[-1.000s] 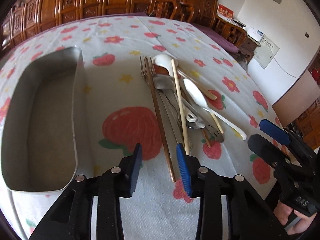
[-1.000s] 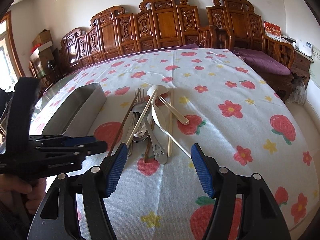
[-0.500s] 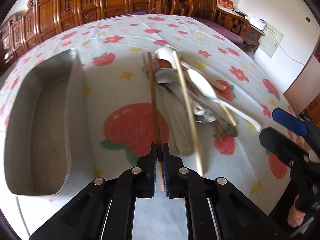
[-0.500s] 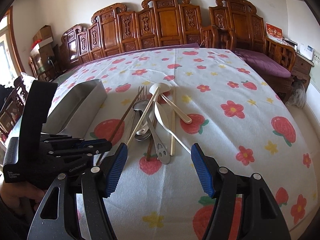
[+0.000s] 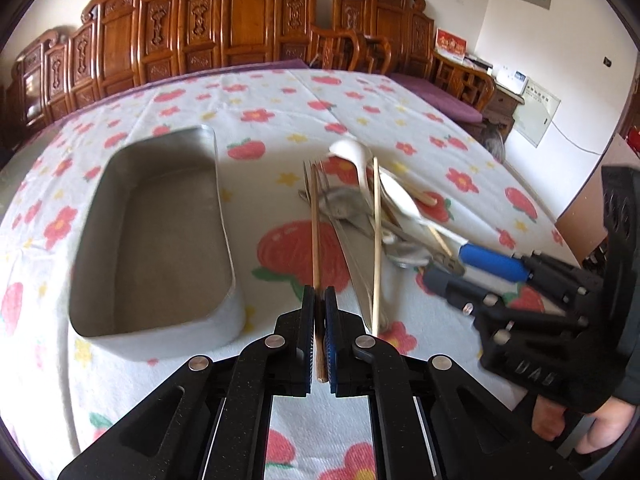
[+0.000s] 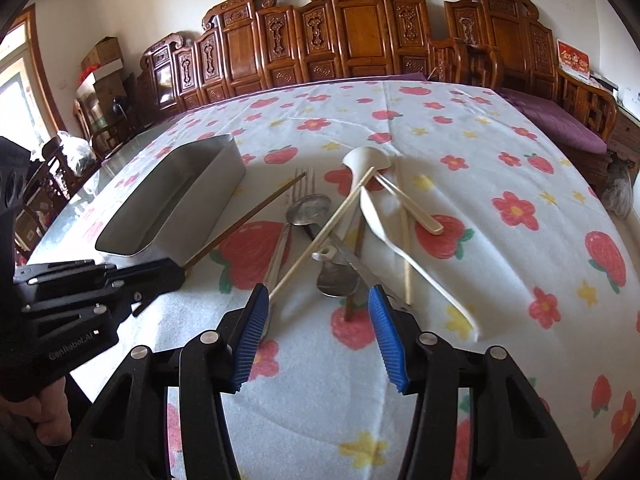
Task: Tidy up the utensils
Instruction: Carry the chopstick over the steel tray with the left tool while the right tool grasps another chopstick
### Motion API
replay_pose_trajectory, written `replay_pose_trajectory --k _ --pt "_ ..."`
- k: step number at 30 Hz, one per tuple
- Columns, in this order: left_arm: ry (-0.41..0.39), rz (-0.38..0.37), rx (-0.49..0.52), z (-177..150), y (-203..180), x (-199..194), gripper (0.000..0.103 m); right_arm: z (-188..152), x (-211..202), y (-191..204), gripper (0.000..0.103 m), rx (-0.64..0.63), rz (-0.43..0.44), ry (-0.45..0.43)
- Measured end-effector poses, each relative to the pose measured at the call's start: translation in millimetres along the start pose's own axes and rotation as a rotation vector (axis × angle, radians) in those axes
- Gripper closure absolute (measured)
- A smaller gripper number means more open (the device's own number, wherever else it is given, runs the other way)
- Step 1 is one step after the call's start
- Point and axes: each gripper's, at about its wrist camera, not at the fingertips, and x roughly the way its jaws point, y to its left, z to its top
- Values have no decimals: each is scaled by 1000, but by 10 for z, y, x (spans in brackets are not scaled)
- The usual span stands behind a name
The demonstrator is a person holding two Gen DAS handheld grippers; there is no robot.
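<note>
My left gripper [image 5: 319,300] is shut on a dark brown chopstick [image 5: 315,232] and holds it lifted, tip slanting up over the table; it also shows in the right wrist view [image 6: 244,220]. A pile of utensils lies on the cloth: pale chopsticks [image 6: 320,236], white spoons [image 6: 366,160], metal spoons [image 6: 308,208] and a fork [image 6: 302,180]. My right gripper [image 6: 316,312] is open, its fingers low on either side of the pile's near end. An empty metal tray [image 5: 92,264] stands to the left.
The table has a white cloth with red fruit and flower prints [image 6: 516,212]. Carved wooden chairs [image 6: 360,40] line the far side. The right gripper shows in the left wrist view [image 5: 492,268] beside the pile.
My left gripper closed on the dark chopstick and lifted it off the pile. My right gripper moved forward and down to the pile's near end and stayed open.
</note>
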Motion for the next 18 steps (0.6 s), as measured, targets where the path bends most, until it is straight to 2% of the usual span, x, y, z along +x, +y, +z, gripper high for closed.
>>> replay_pose_trajectory --k 6,11,14,18 --pt "-61 21 20 216 2 -157 99 5 67 37 49 -1 10 12" --pt "-95 28 19 310 25 -331 99 41 144 44 58 19 41 23" --pt "-100 25 11 296 48 -410 99 67 217 93 66 23 59 35" --pt "-108 28 -5 246 82 -516 99 78 315 152 71 51 83 53"
